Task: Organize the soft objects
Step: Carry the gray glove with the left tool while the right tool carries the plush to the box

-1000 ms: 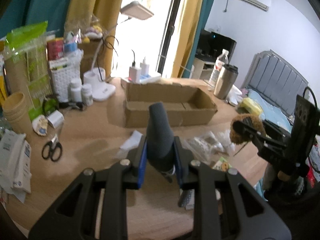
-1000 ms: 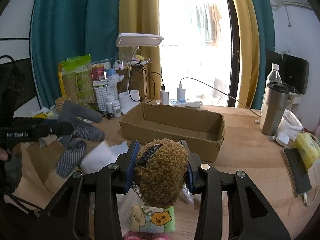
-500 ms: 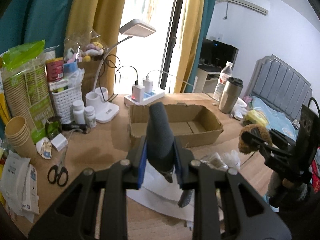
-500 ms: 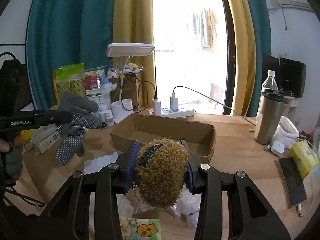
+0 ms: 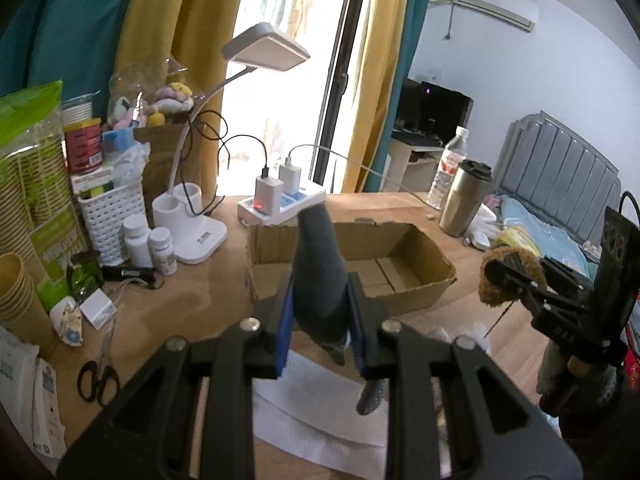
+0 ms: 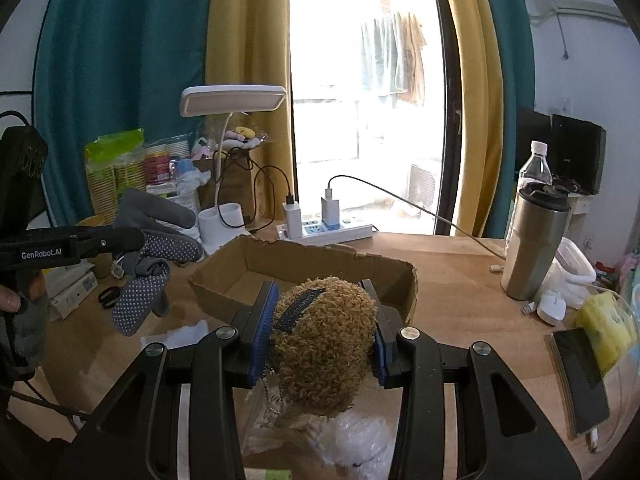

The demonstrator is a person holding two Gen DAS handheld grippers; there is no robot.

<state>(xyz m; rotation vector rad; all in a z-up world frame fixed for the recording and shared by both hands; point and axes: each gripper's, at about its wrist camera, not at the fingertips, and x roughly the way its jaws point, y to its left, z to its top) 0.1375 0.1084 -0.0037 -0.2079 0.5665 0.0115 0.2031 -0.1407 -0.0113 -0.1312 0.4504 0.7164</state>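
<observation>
Left wrist view shows, at the far left edge of the wooden table (image 5: 192,300), stacked paper cups (image 5: 18,292), black scissors (image 5: 98,372) and two white pill bottles (image 5: 150,242), with a white desk lamp (image 5: 200,224) behind them near the back edge. Next comes the left gripper (image 5: 320,316), its blue pads closed on a grey sock (image 5: 318,264) that stands up between them above the table. Beyond the sock lies an open cardboard box (image 5: 420,276) in the middle of the table, and a white power strip (image 5: 280,204) is at the back edge. In the right wrist view the sock hangs at the left, with its dotted sole visible, to the left of the box. The right gripper (image 6: 326,344) is clamped on a brown fuzzy plush toy (image 6: 324,340) held in front of the box's near wall. A steel tumbler (image 6: 534,240) stands toward the right edge.
</observation>
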